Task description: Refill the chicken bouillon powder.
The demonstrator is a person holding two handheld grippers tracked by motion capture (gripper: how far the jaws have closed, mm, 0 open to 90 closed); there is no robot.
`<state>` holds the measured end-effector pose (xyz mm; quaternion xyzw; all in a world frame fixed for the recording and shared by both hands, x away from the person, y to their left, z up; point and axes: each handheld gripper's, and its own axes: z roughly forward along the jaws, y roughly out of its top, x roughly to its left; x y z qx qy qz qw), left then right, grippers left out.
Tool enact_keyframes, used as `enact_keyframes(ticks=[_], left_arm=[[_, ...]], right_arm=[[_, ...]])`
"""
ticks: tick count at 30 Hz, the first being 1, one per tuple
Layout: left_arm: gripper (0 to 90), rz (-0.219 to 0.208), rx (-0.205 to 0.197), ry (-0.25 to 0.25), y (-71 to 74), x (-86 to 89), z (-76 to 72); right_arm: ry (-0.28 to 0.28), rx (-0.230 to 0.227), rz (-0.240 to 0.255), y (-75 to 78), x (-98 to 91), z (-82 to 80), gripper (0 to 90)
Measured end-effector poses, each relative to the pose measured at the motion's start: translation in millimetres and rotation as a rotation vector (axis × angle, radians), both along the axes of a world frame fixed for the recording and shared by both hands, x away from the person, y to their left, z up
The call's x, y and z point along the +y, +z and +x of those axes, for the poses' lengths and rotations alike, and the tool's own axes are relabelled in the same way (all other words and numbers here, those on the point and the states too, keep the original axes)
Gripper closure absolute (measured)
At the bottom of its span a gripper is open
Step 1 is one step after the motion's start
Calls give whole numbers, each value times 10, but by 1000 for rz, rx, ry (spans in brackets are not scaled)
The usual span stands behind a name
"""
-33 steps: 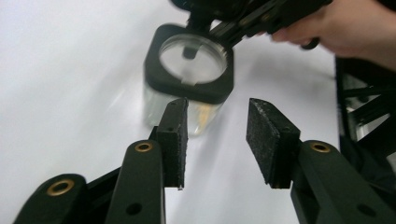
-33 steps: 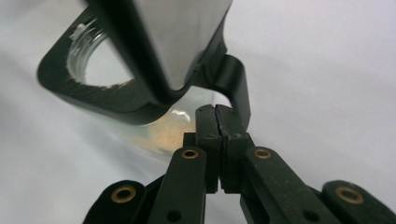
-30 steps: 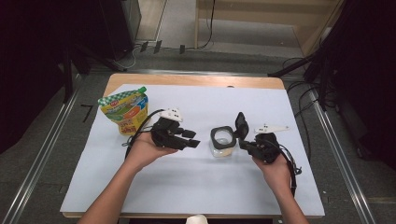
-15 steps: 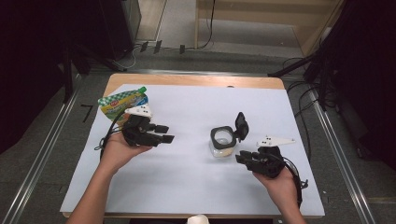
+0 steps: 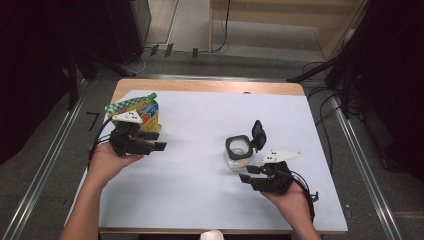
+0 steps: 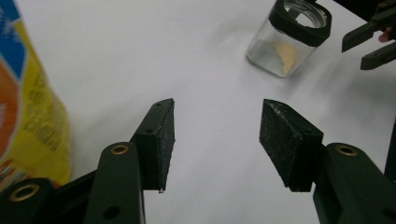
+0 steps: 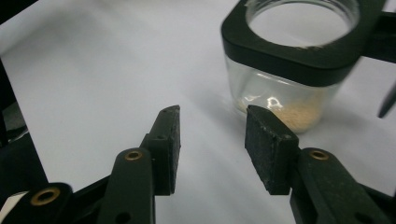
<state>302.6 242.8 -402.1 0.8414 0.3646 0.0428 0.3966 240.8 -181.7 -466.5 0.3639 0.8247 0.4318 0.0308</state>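
Fingers (image 7: 264,140) of my right gripper (image 5: 251,174) stand parted, just been opening, empty; jar (image 5: 238,152) at 11 o'clock. Left gripper (image 5: 154,141) likewise opening, empty, beside snack bag (image 5: 141,107).

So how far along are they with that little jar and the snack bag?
Done: the jar stands with its flip lid open, a little tan powder at the bottom. In hand: nothing; both jaws have just been opening, the left hand-held gripper beside the bag, the right hand-held gripper near the jar. Left: probably picking up the bag.
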Motion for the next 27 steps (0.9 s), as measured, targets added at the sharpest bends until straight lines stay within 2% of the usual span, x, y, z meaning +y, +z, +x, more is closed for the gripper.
enact_keyframes(ticks=[5,16,21,24,27], left_arm=[[462,4,-6,39,16,148,-23],[467,-21,24,125,-4,525,-60],[468,-10,22,178,7,729,-77],[465,-26,23,208,13,844,-63],[459,-12,17,247,32,959,-39]], right_arm=[[37,-2,-11,-2,108,-1,567],[83,6,-24,-34,266,28,550],[110,7,-31,-51,338,37,543],[117,9,-35,-56,366,46,543],[122,12,-38,-61,383,51,543]])
